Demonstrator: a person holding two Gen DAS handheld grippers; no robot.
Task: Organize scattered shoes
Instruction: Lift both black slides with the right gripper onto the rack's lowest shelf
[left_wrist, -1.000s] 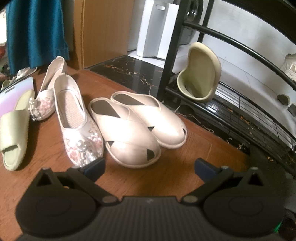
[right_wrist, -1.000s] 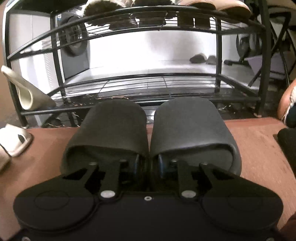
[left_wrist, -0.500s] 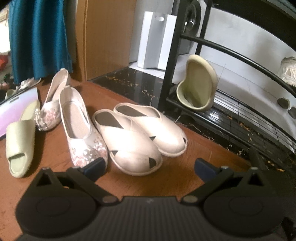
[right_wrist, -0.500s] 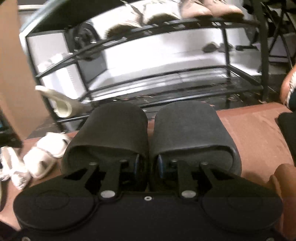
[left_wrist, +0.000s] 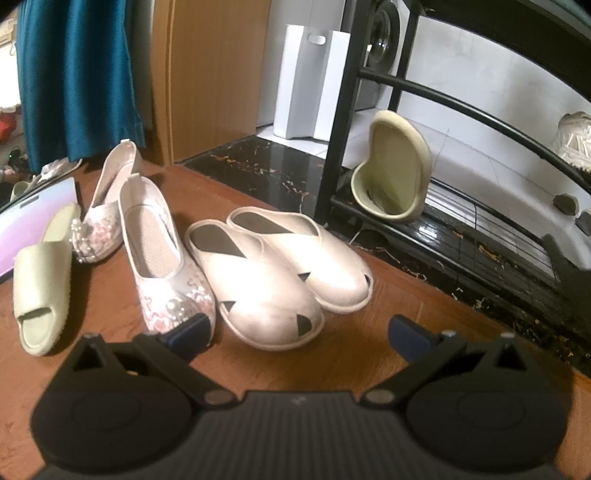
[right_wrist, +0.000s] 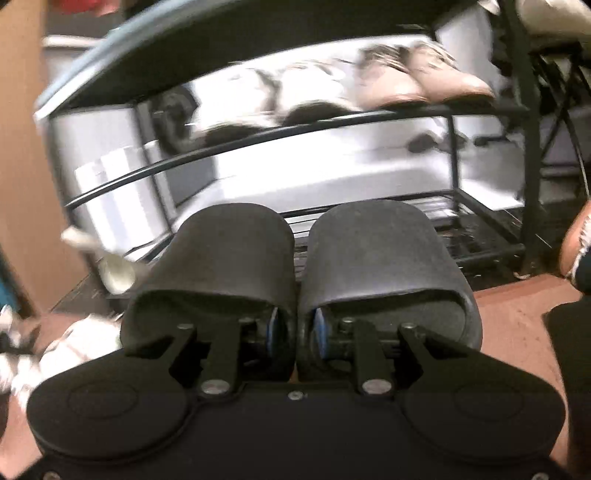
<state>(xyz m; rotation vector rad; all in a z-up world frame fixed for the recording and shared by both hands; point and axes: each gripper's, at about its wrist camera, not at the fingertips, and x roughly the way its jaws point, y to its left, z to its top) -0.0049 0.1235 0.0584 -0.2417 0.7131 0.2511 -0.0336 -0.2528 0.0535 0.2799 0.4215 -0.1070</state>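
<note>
1. Wooden floor (left_wrist: 332, 373) in reddish brown carries the scattered shoes and ends at a dark marbled strip where a black metal shoe rack (left_wrist: 334, 147) stands.
2. Nearest in the left wrist view, the left gripper (left_wrist: 299, 332) has its jaws spread wide with nothing between them, above bare floor.
3. Just beyond it lie the cream cross-strap slippers (left_wrist: 273, 269), side by side and touching, toes toward the camera.
4. Beside them is a floral flat (left_wrist: 162, 258) with pearl trim; its mate (left_wrist: 107, 199) lies farther back, at an angle.
5. Toward the floor's left edge lies a pale green slide (left_wrist: 40, 280), next to a flat lilac item I cannot identify.
6. On the rack's bottom shelf, at its left end, a second pale green slide (left_wrist: 395, 177) stands upright on its toe. A white sneaker (left_wrist: 572, 138) shows on the shelf above, at the frame's right edge.
7. In the blurred right wrist view, the right gripper (right_wrist: 296, 328) is clamped on the black slides (right_wrist: 295, 277), pinching their two inner walls together in front of the rack.
8. Its upper shelf holds beige shoes (right_wrist: 421, 83) and other pairs too smeared to tell.
</note>
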